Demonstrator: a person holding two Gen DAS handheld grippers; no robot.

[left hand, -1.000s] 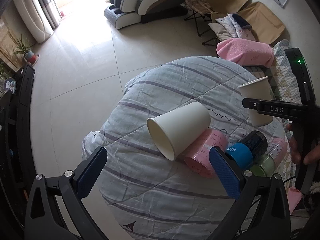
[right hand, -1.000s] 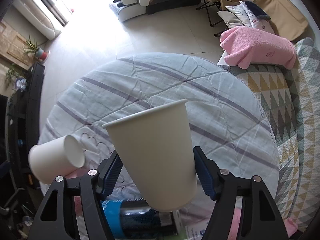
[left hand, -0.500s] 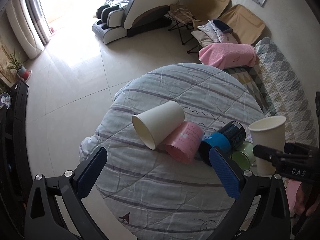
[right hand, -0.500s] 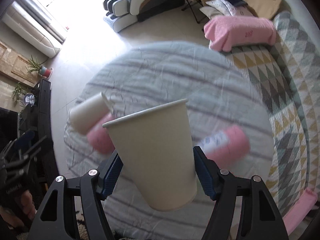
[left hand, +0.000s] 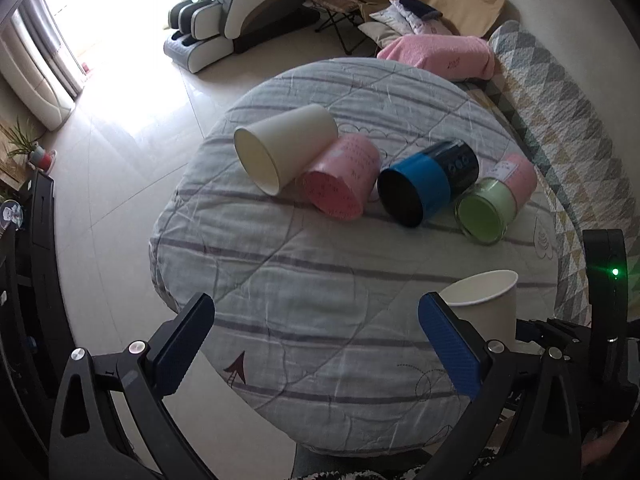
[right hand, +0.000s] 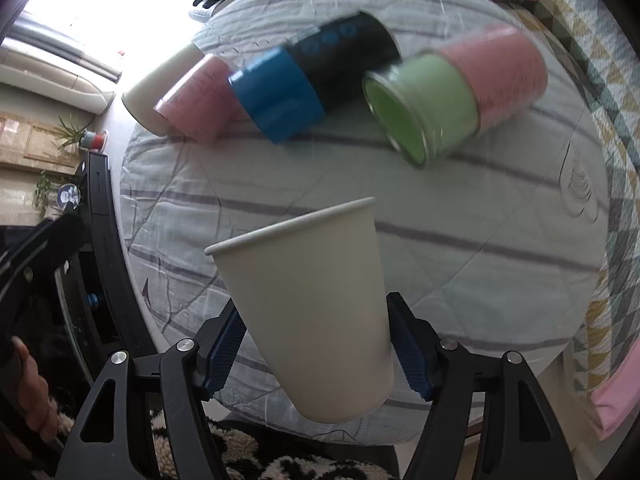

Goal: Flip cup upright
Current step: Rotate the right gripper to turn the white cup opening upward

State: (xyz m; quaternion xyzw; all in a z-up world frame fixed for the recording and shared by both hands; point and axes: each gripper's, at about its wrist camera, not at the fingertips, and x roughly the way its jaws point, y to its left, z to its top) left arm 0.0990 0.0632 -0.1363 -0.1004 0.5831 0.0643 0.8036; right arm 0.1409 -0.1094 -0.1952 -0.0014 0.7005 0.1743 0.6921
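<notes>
My right gripper (right hand: 316, 356) is shut on a cream paper cup (right hand: 312, 304), mouth up and slightly tilted, held above the near edge of the round cloth-covered table (right hand: 460, 280). The same cup (left hand: 486, 304) shows at lower right in the left wrist view, behind my left fingertip. My left gripper (left hand: 316, 344) is open and empty above the table's near edge. A second cream paper cup (left hand: 284, 146) lies on its side at the table's far left, mouth toward me.
A pink cup (left hand: 340, 182), a blue-and-black cup (left hand: 428, 182) and a green-and-pink cup (left hand: 496, 200) lie on their sides in a row beside the fallen paper cup. A patterned sofa (left hand: 560, 120) borders the table on the right. A black-and-white rug (right hand: 280, 460) lies below.
Both grippers have pulled back toward the table's near edge. The right gripper has carried its cup down and nearer, still held. The row of lying cups has not moved.
</notes>
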